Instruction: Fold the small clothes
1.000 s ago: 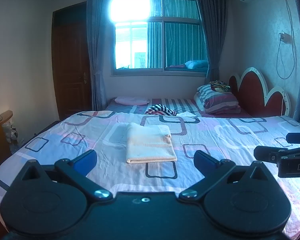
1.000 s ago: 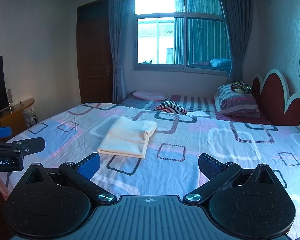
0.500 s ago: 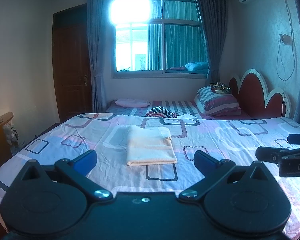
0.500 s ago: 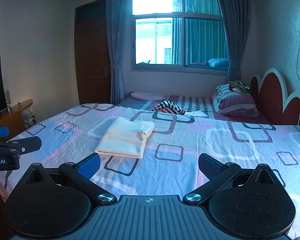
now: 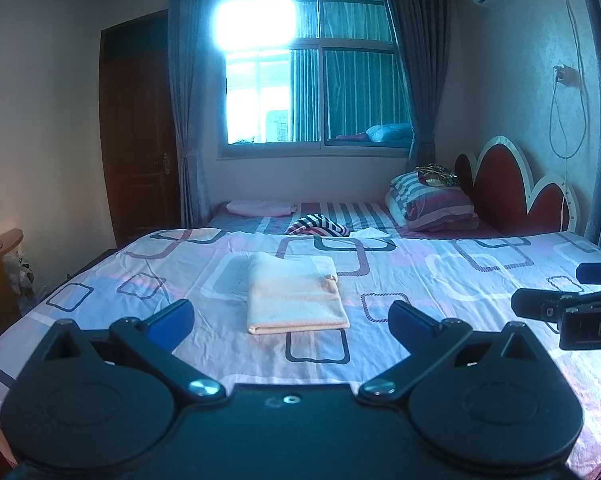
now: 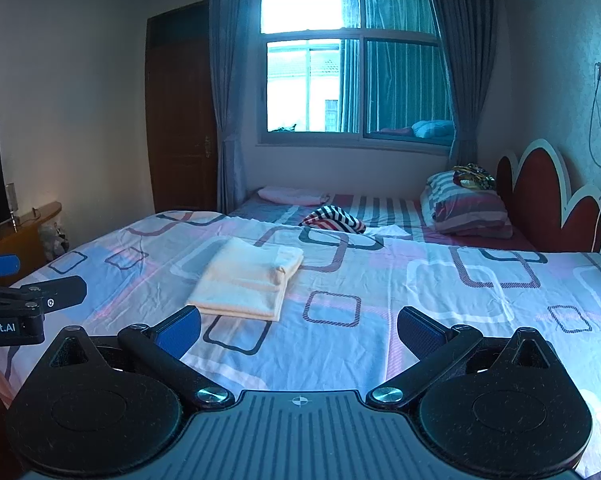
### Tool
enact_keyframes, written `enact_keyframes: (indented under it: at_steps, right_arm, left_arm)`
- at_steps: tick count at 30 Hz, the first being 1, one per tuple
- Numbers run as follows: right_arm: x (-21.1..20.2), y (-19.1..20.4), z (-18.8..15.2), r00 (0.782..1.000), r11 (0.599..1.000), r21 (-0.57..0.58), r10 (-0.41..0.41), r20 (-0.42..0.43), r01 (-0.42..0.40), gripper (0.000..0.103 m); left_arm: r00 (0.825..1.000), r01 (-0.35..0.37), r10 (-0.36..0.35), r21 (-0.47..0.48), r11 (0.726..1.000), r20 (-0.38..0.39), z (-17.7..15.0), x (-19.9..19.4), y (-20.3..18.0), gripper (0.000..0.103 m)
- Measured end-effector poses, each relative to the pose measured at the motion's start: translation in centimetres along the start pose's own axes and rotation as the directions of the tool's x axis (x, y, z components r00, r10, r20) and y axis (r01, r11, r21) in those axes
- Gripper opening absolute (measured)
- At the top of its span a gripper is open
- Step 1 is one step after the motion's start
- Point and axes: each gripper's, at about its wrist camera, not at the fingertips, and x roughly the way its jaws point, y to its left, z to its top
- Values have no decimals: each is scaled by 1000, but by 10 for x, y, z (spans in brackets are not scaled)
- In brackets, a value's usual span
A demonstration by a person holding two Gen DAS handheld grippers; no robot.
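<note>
A folded cream garment [image 5: 294, 294] lies flat on the patterned bedsheet [image 5: 440, 280], in the middle of the bed; it also shows in the right wrist view [image 6: 248, 282]. My left gripper [image 5: 290, 322] is open and empty, held above the bed's near edge, short of the garment. My right gripper [image 6: 298, 330] is open and empty, to the right of the garment. Each gripper shows at the edge of the other's view, the right one [image 5: 568, 304] and the left one [image 6: 28, 292].
A striped crumpled garment [image 5: 318, 226] and a pink cloth [image 5: 258, 208] lie at the far side of the bed. Striped pillows [image 5: 432, 202] rest against the red headboard [image 5: 512, 188]. A wooden cabinet [image 6: 16, 236] with a TV stands left.
Both grippers have drawn back a little and risen slightly; the folded garment sits a bit farther off in both views. Both stay open.
</note>
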Motion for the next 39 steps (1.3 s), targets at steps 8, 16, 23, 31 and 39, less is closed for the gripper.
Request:
enact_keyframes:
  at_steps: [8, 16, 23, 31, 39]
  right_arm:
    - [1, -1, 1, 1000, 1000, -3, 8, -1, -8, 103]
    - [2, -1, 1, 1000, 1000, -7, 11, -2, -11, 103]
    - [2, -1, 1, 1000, 1000, -8, 18, 3, -18, 103]
    - [1, -3, 0, 1000, 1000, -12, 27, -1, -27, 103]
    - [0, -5, 2, 999, 999, -17, 41, 0, -41, 103]
  left_arm:
    - [1000, -5, 5, 1, 1000, -1, 0, 0, 0, 102]
    - [1000, -5, 5, -5, 1000, -3, 0, 2, 2, 102]
    - [1000, 0, 0, -6, 1000, 2, 0, 1, 1, 102]
    - [1000, -1, 1, -2, 1000, 1, -1, 3, 2, 102]
    - [1000, -16, 16, -6, 1000, 13, -1, 2, 1, 102]
